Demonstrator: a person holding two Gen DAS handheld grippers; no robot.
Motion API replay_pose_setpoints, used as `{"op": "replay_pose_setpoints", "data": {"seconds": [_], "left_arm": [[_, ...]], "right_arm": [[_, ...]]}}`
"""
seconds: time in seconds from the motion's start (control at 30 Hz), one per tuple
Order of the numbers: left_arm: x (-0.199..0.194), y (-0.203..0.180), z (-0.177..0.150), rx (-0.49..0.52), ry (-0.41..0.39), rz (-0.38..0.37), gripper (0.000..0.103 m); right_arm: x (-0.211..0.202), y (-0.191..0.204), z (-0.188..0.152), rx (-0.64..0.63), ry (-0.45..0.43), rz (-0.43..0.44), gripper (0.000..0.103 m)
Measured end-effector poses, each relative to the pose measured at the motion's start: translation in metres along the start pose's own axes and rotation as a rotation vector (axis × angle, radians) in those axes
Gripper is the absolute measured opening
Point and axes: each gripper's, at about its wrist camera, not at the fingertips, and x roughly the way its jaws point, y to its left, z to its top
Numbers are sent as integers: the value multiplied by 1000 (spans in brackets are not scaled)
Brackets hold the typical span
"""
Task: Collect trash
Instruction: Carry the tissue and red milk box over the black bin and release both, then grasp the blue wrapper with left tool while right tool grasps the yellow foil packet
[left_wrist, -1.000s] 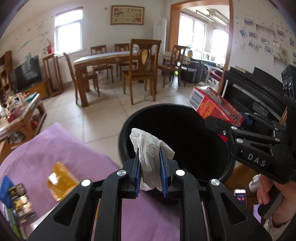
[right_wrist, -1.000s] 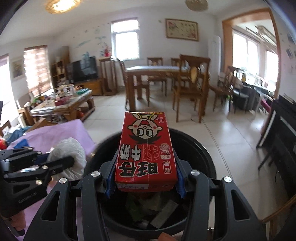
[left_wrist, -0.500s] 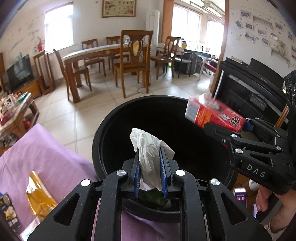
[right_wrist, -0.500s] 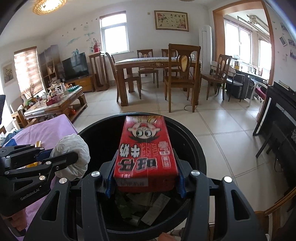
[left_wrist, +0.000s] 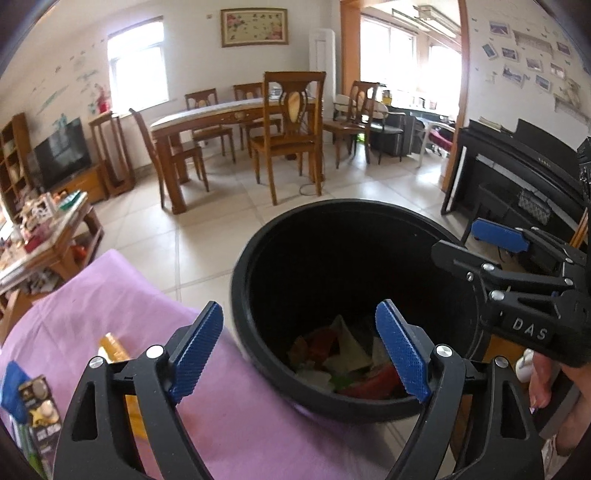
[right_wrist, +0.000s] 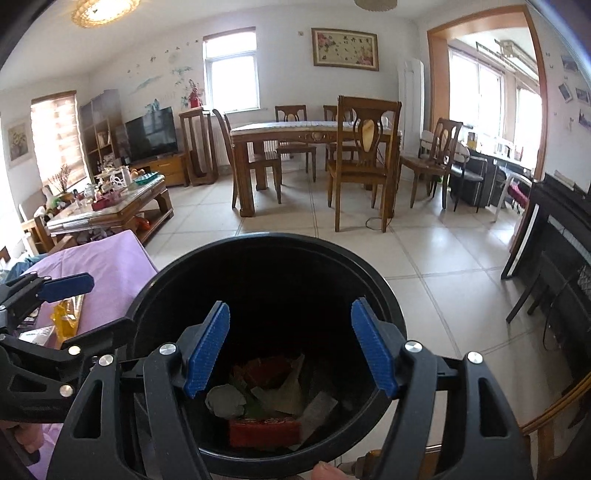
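Left gripper (left_wrist: 302, 350): matt black plastic frame, silver metal screws, blue pads (left_wrist: 197, 345) with fine rough grid texture. Right gripper (right_wrist: 290, 347): same plastic, same textured blue pads. Trash bin (right_wrist: 384, 291): black plastic, smooth, slightly glossy rim. Red carton (right_wrist: 264, 430) inside: glossy printed cardboard. White tissue (right_wrist: 225, 400): soft crumpled paper. Purple cloth (left_wrist: 110, 295): matt woven fabric. Yellow wrapper (left_wrist: 114, 349): shiny plastic film. Floor tiles (right_wrist: 424, 251): smooth, light sheen.

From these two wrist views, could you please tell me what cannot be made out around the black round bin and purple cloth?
- Left wrist view: the black round bin's near floor is hidden behind its own rim.
- Right wrist view: the red carton's print is too dark to read.
- Left wrist view: the yellow plastic wrapper on the purple cloth is partly hidden by the left gripper.
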Motion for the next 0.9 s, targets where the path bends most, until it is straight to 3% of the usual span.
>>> {"op": "replay_pose_setpoints", "data": {"seconds": [0.37,0.5,0.6,0.67,0.73,0.9], "left_arm": [[-58,44,-31,-94,-22,30,84],[-83,62,-47,-128,-31,41,84],[-101,78,-61,-149,-33,68,84],[-116,99,-74,-174,-36,99,85],[-131,123,-87,-208,-47,149,93],[-163,196,-108,-299,-67,277,93]], "right_arm": [[-25,54,7,-131,-30,26,74],[-33,78,3,-171,-21,83,77],[-35,98,1,-185,0,156,86],[-34,113,-1,-190,20,211,88],[-33,128,-2,-202,40,250,88],[-29,167,-10,-230,81,344,93]]}}
